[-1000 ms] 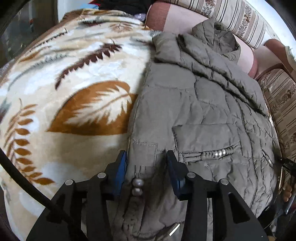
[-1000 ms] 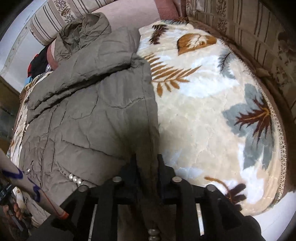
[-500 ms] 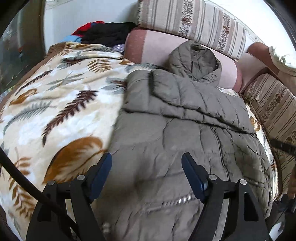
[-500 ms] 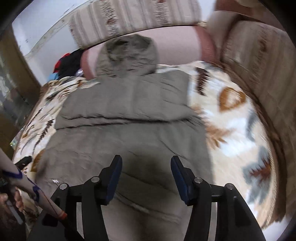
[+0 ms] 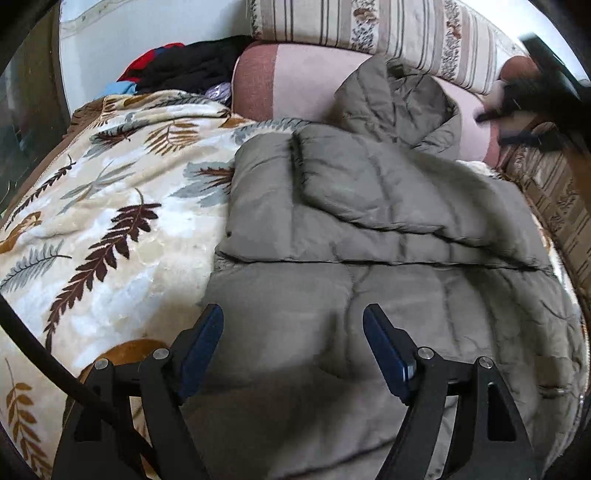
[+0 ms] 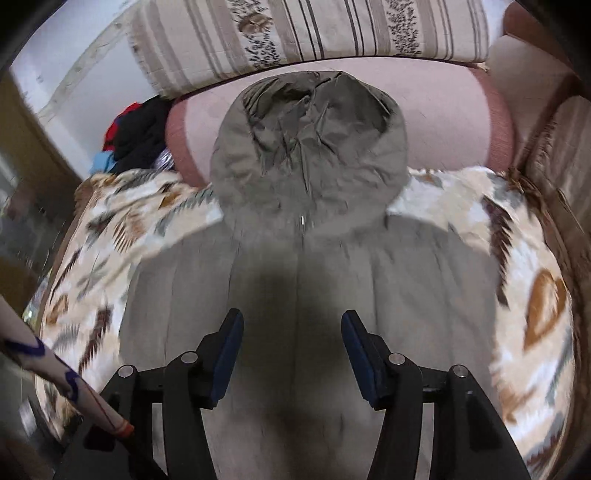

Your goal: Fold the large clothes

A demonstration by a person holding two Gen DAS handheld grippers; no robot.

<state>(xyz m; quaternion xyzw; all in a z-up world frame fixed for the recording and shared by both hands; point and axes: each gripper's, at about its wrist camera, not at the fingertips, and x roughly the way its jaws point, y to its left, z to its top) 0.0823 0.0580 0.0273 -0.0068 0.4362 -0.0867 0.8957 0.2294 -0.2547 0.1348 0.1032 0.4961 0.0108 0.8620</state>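
Note:
An olive quilted hooded jacket (image 5: 369, 236) lies flat on a leaf-patterned blanket (image 5: 110, 206), its sleeves folded across the body. Its hood (image 6: 310, 147) rests against a pink bolster at the far end. My left gripper (image 5: 293, 328) is open and empty, held above the jacket's near left part. My right gripper (image 6: 291, 332) is open and empty, held over the jacket's middle (image 6: 303, 295), facing the hood. The right gripper shows blurred at the far right of the left wrist view (image 5: 532, 99).
A pink bolster (image 6: 443, 122) and striped cushions (image 6: 314, 29) line the far side. A pile of dark, red and blue clothes (image 5: 177, 74) lies at the far left corner. A striped sofa arm (image 5: 554, 206) borders the right. A patterned sleeve (image 6: 55, 365) shows at lower left.
Both grippers let go of the jacket's hem, opened, and rose. They moved toward the hood end. The right gripper swung to the jacket's centre line.

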